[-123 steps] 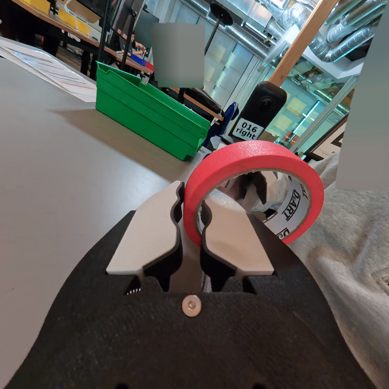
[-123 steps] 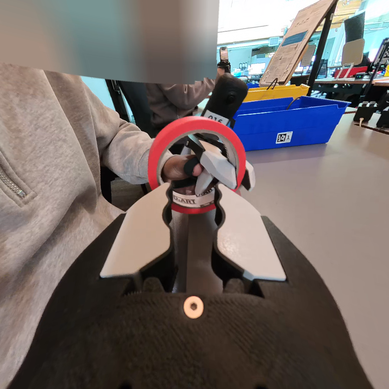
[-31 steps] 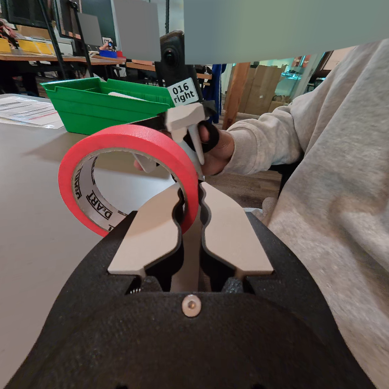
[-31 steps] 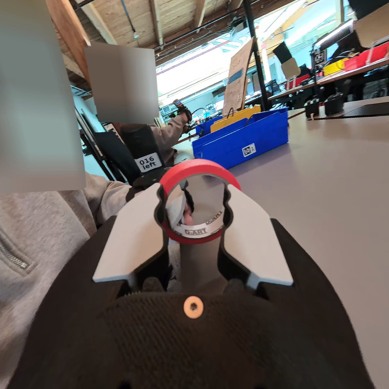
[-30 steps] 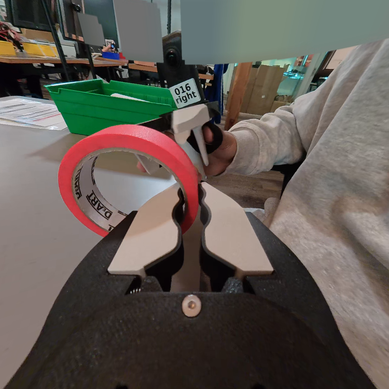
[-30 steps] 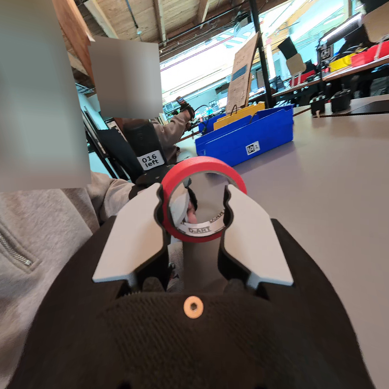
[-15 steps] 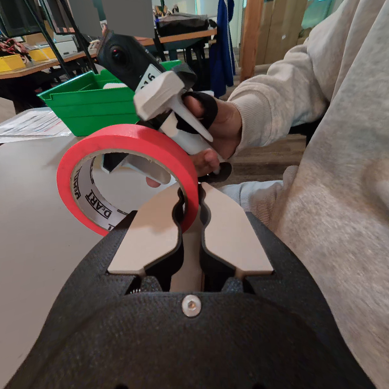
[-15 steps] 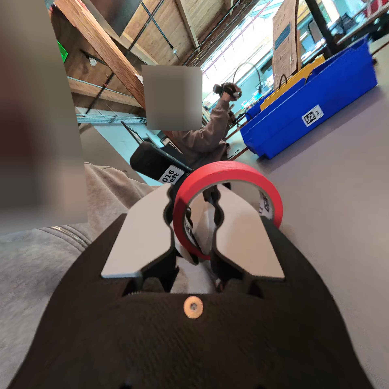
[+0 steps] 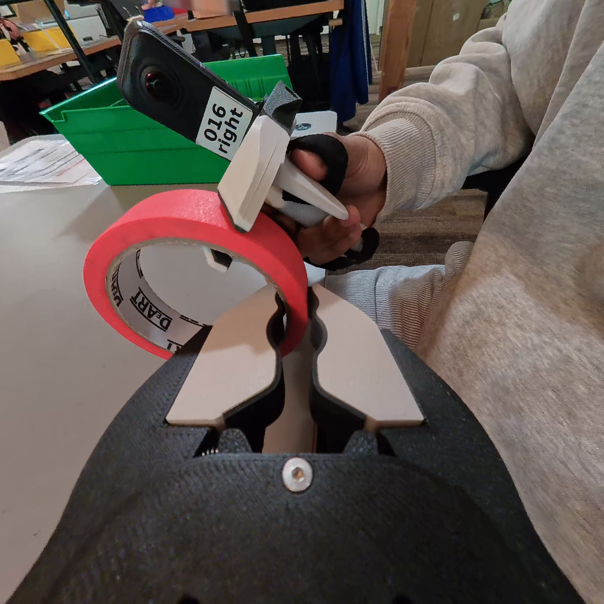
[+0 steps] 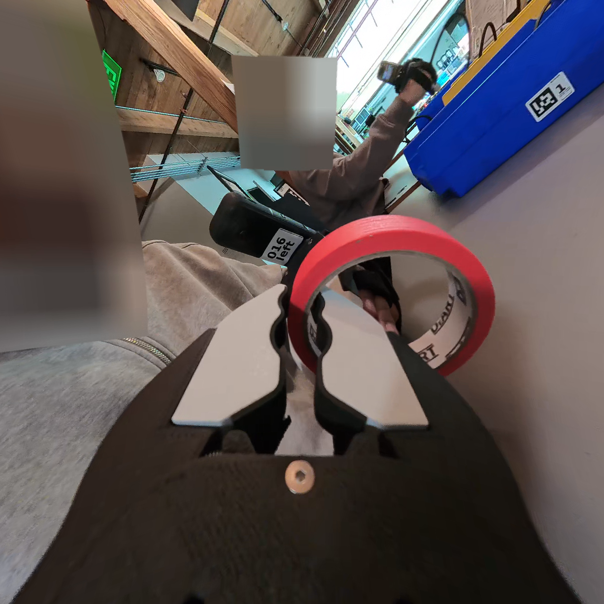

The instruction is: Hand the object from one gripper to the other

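Note:
A red roll of tape [image 9: 196,212] is held in the air over the grey table [image 9: 49,310]. My left gripper [image 9: 295,304] is shut on the roll's right wall, one finger inside the ring and one outside. My right gripper [image 9: 228,243] comes in from above and pinches the top wall, one finger [image 9: 248,183] on the outer face and one inside. In the right wrist view the roll [image 10: 392,232] sits right of my right gripper [image 10: 302,307], which is shut on its left wall. The left gripper's camera body [image 10: 258,233] shows behind the roll.
A green bin [image 9: 147,143] and papers [image 9: 42,163] are at the back of the table. A blue bin [image 10: 506,130] stands far right. The person's grey sweatshirt [image 9: 523,294] fills the near side. Another person's raised arm [image 10: 369,153] shows behind.
My right gripper has tilted and come closer, and its jaws have narrowed onto the roll's wall. My left gripper has kept its hold.

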Available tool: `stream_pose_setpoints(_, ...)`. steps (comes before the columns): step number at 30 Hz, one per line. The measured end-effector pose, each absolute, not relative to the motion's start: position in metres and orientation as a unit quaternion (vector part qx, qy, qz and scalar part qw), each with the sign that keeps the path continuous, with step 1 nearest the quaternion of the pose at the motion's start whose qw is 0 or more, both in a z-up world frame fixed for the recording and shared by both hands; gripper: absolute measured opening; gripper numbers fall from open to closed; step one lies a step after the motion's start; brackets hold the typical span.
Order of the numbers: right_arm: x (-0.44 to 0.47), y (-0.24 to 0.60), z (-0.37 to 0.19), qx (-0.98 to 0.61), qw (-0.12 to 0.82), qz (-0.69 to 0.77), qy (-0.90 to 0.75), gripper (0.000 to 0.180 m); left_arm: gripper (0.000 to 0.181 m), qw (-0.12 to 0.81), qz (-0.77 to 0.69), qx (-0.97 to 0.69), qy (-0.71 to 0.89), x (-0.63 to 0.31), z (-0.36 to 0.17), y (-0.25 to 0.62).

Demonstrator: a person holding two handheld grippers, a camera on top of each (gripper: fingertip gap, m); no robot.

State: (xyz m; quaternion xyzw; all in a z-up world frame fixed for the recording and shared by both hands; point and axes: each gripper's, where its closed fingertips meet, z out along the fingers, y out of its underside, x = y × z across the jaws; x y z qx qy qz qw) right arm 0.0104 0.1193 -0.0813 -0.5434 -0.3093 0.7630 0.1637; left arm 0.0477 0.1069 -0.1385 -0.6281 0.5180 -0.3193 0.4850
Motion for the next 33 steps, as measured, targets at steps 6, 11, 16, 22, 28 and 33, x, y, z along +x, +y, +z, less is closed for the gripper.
stream_pose_setpoints(6,0.013,0.124,-0.078,-0.542,0.188,0.757,-0.313,0.011,0.022,0.491,-0.344,-0.643,0.477,0.042,-0.132,0.117)
stream_pose_setpoints(11,0.021,0.134,-0.073,-0.536,0.208,0.760,-0.303,0.011,0.036,0.496,-0.375,-0.654,0.431,0.034,-0.125,0.127)
stream_pose_setpoints(16,0.026,0.139,-0.070,-0.526,0.215,0.767,-0.299,0.012,0.041,0.477,-0.461,-0.665,0.344,0.023,-0.116,0.138)
stream_pose_setpoints(22,0.027,0.133,-0.068,-0.513,0.212,0.769,-0.316,0.012,0.045,0.430,-0.580,-0.678,0.133,-0.012,-0.116,0.175)
stream_pose_setpoints(28,0.025,0.125,-0.066,-0.502,0.214,0.768,-0.334,0.012,0.048,0.395,-0.633,-0.665,0.038,-0.029,-0.120,0.189)
stream_pose_setpoints(33,0.025,0.126,-0.066,-0.504,0.220,0.765,-0.336,0.012,0.065,0.371,-0.642,-0.664,0.096,-0.008,-0.119,0.174)
